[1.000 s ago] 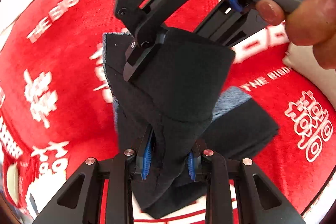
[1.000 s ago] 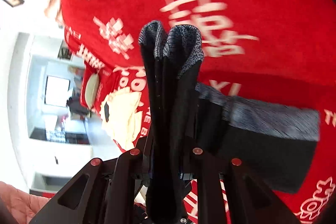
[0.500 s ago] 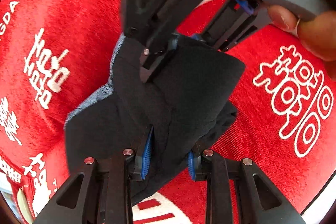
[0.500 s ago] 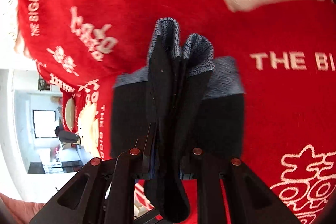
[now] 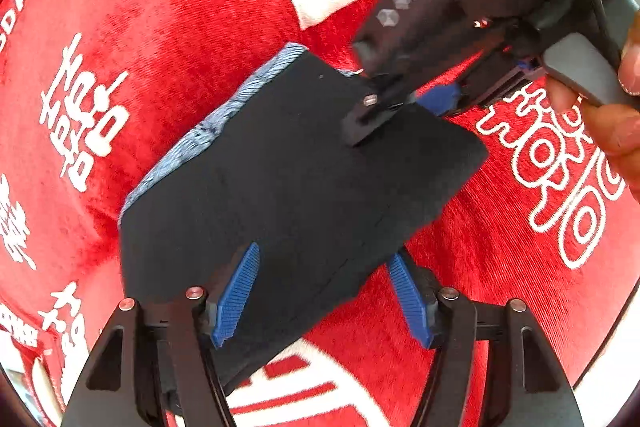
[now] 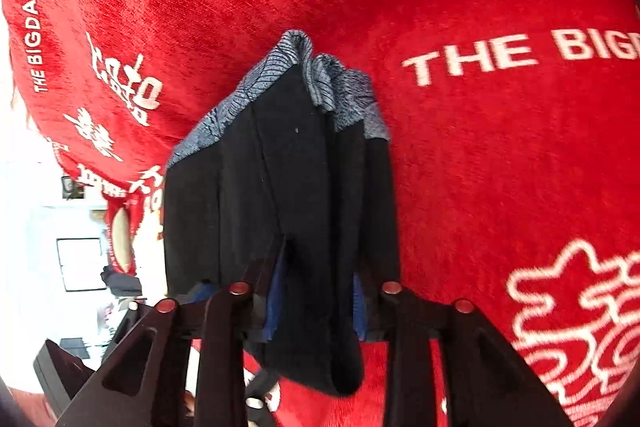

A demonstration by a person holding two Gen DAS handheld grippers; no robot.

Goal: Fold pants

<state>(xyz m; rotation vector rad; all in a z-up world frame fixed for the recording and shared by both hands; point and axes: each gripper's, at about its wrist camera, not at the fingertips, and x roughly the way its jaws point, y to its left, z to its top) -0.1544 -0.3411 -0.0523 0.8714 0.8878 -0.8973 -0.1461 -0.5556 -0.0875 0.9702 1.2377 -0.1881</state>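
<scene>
2 grippers meet over dark folded pants (image 5: pixel 288 187) lying flat on a red cloth (image 5: pixel 180 7). Our left gripper (image 5: pixel 324 297) is opening, fingers apart astride the near edge. Our right gripper (image 6: pixel 316 303) is opening too, a fabric fold between its fingers. We see the pants' long axis running diagonally away from the left fingers.

In the left wrist view the right gripper (image 5: pixel 404 107) at upper right was motion-blurred, and the hand (image 5: pixel 616 115) holding it was cut off by the right edge. The folded pants (image 5: pixel 296 187) hid the red cloth (image 5: pixel 168 27) beneath them. In the right wrist view the pants' lower fold covered most of the gripper's blue pads (image 6: pixel 276 299). The room (image 6: pixel 80 259) at lower left was overexposed and too small to read.
</scene>
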